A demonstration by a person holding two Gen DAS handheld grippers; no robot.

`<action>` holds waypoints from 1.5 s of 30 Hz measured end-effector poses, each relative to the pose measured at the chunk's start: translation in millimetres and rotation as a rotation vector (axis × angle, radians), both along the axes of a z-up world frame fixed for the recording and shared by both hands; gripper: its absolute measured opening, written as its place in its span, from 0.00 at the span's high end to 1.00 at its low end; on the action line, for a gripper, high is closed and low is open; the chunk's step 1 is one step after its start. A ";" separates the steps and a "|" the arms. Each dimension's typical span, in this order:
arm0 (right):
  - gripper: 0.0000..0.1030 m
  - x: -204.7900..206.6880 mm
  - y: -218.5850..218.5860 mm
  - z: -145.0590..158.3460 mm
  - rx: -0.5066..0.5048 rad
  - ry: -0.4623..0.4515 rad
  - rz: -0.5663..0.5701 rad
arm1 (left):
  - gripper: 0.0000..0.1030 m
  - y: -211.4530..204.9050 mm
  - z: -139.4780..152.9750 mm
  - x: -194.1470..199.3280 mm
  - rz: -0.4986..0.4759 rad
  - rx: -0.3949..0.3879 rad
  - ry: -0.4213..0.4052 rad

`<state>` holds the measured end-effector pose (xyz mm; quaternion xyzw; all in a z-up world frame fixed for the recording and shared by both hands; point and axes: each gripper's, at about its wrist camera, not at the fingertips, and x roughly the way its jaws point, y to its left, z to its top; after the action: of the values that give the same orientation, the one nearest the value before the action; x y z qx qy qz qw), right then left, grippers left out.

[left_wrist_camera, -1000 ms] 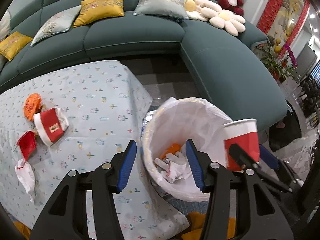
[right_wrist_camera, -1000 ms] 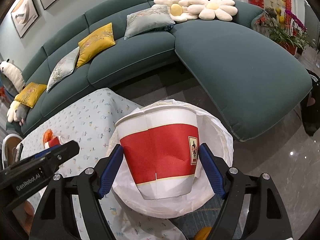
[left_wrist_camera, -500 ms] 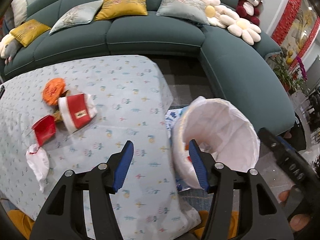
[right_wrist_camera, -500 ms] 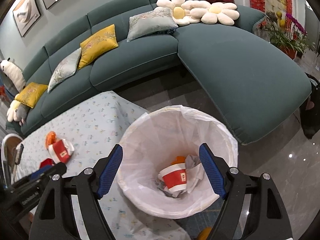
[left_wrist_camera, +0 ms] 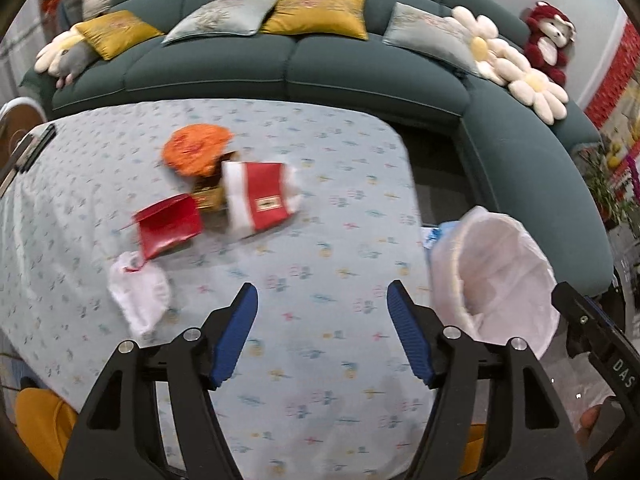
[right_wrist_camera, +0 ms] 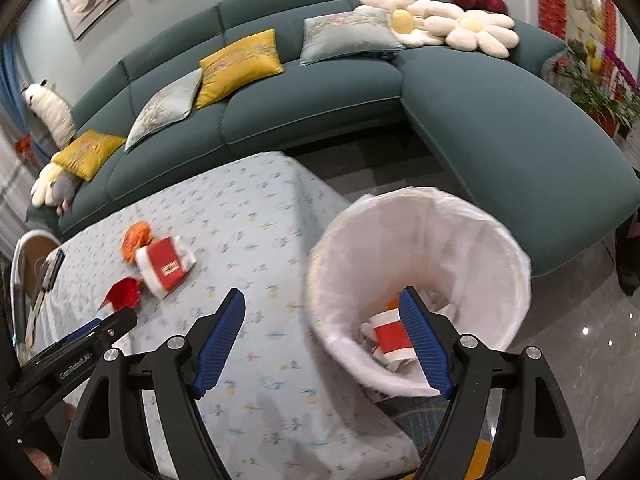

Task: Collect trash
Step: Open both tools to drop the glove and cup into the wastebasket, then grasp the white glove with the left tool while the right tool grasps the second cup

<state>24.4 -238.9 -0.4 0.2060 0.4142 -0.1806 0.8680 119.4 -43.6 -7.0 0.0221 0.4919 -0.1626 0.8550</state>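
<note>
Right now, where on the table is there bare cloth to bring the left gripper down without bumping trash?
Bare cloth runs from the trash bin side across the near middle of the table. It is crowded far left: red-and-white cup, orange wrapper, red packet, white tissue.

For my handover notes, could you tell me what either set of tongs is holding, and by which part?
Nothing is held: the left tongs and right tongs both stand open and empty.

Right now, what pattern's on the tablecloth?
Pale blue tablecloth with small scattered floral motifs; clearest in the left wrist view.
</note>
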 end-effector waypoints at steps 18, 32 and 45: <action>0.23 60.6 121.4 -12.2 -0.045 0.053 0.185 | 0.23 152.0 -47.6 27.9 0.278 -0.015 0.112; 0.23 127.8 184.9 -50.5 -0.048 0.129 0.287 | 0.24 187.6 -99.4 61.4 0.329 -0.064 0.251; 0.23 197.3 191.1 -83.6 -0.027 0.174 0.266 | 0.85 180.4 -114.5 86.3 0.252 -0.137 0.324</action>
<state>221.7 -47.8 -84.0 0.1213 0.5091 -0.0869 0.8477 205.7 136.8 -121.5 -0.1242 0.6096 -0.0890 0.7778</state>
